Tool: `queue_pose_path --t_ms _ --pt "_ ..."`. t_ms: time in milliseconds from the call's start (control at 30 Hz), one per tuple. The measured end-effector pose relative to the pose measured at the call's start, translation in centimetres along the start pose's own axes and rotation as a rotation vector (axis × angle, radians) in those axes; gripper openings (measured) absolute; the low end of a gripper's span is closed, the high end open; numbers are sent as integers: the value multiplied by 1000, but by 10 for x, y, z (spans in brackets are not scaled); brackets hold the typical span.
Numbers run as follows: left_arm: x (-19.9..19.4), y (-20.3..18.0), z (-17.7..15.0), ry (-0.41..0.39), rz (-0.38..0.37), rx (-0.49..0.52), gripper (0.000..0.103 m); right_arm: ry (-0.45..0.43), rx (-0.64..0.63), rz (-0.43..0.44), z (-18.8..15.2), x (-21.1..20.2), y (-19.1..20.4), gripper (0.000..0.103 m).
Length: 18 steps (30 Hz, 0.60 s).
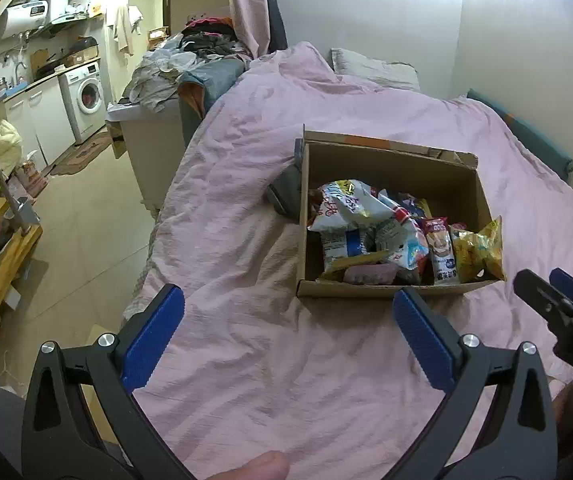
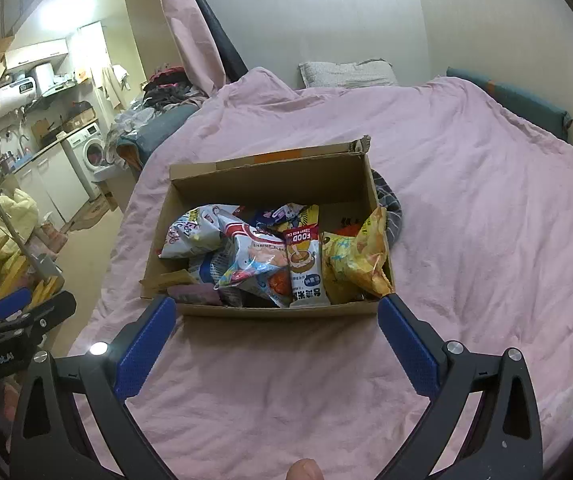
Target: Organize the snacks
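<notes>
Both tongs hang spread wide and hold nothing above a bed. Left gripper (image 1: 288, 308) hovers over the pink quilt (image 1: 246, 240), short of the near left corner of the box; right gripper (image 2: 276, 316) faces the middle of the box's near wall, its blue pads (image 2: 146, 344) level with that wall and apart from it.

On the quilt, toward the middle of the bed, sits an open cardboard box (image 2: 270, 176). Inside it lies a loose heap of snack bags (image 2: 254, 256), pushed toward the near wall, while the far part of the box floor is bare. A yellow crinkled bag (image 2: 354, 260) leans at the right end, its top above the rim. Beside it stands a slim white packet (image 2: 304, 268). A pale bag (image 2: 190, 236) lies at the left end.

All visible snacks are in the box; none shows on the quilt. This fits a heap gathered and finished, or one waiting to be sorted.

If a bag is picked, my judgement is to pinch it by a sealed top edge, gently, since puffed bags slip and their contents crush.
</notes>
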State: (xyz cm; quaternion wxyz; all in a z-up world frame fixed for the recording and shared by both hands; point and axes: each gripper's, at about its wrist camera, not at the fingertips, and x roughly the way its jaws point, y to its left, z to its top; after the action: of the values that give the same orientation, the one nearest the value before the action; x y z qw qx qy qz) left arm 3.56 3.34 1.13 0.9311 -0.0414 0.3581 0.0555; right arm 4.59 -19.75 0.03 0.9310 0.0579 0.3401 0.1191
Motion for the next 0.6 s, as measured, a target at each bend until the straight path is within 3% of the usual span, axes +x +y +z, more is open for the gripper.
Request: queue_pose_path --t_ms 600 --pt "-5 0 -1 -2 -19 -5 103 0 -26 -34 -3 1 1 103"
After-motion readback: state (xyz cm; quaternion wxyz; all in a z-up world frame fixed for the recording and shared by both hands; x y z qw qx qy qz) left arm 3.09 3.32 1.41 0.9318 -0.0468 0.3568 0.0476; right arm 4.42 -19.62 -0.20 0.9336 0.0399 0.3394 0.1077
